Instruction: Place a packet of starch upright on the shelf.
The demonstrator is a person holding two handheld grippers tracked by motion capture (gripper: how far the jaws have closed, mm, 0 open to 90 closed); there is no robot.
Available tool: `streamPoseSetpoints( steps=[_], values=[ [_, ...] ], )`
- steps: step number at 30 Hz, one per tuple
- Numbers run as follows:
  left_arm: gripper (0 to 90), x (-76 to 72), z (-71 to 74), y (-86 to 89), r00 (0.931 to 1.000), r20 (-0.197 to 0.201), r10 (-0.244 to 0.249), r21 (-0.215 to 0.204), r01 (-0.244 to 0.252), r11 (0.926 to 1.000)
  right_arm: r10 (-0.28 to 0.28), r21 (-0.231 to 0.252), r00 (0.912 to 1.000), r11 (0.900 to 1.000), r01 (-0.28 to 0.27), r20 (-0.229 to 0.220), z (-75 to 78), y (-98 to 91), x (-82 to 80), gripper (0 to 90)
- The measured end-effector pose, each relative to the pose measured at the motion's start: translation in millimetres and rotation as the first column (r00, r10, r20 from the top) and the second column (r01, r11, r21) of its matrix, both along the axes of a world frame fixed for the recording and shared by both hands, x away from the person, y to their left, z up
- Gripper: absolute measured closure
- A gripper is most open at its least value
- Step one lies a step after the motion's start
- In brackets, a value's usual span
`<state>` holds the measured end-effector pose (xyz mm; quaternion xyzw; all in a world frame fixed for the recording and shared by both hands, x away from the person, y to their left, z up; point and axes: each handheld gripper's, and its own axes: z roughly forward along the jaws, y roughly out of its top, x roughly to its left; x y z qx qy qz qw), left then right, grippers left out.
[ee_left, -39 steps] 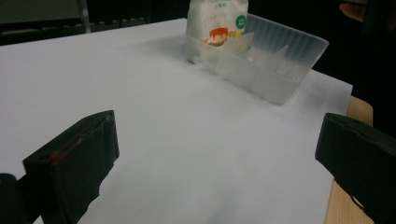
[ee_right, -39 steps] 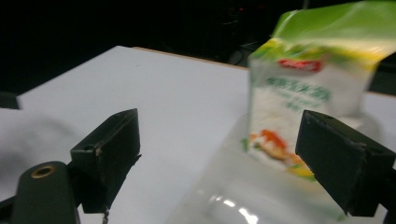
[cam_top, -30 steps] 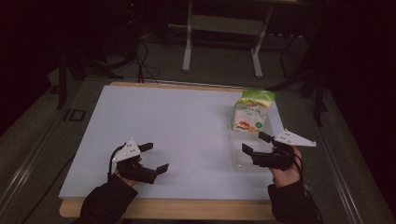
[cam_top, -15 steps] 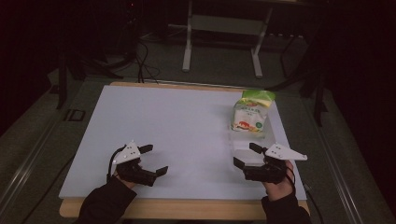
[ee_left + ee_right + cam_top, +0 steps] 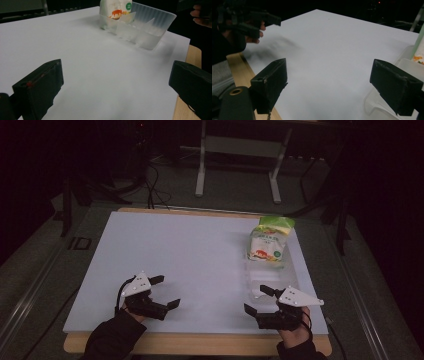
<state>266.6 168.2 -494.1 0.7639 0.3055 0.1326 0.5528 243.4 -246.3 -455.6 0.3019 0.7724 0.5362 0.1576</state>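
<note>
The clear plastic tray [image 5: 270, 277] sits at the table's [image 5: 190, 255] right side, a food bag [image 5: 269, 240] standing in its far end. A careless reach could tip that bag. The left gripper [image 5: 162, 292] and right gripper [image 5: 259, 300] hover near the front edge, jaws apart, empty.

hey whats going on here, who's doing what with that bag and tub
A person sits at a white-topped table with a black two-jaw claw in each hand. Both the left claw and the right claw are open, empty and near the table's front edge. A white and green food bag stands at the far end of a clear plastic tub on the right side. Neither claw touches them.
</note>
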Motion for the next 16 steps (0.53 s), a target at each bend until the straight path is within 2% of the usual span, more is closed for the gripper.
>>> streamPoseSetpoints(
  steps=[6, 9, 16],
  values=[
    [0.1, -0.6, -2.1, 0.4, 0.9997, 0.015, 0.020, 0.010, -0.020, 0.9997, 0.008, -0.027, 0.9993, 0.9996, -0.007, 0.036, -3.3, 1.3, -1.3, 15.0],
    [0.1, 0.3, -3.1, 1.1, 0.9998, 0.008, 0.018, 0.004, -0.018, 0.9998, 0.021, -0.041, 0.9986, 0.9990, -0.019, 0.049, -4.4, 2.9, -2.1, 15.0],
    [0.1, 0.0, -4.0, 2.8, 0.9998, 0.004, 0.019, -0.004, -0.019, 0.9998, 0.027, -0.038, 0.9983, 0.9990, -0.025, 0.051, -4.8, 1.9, -0.7, 15.0]
  ],
)
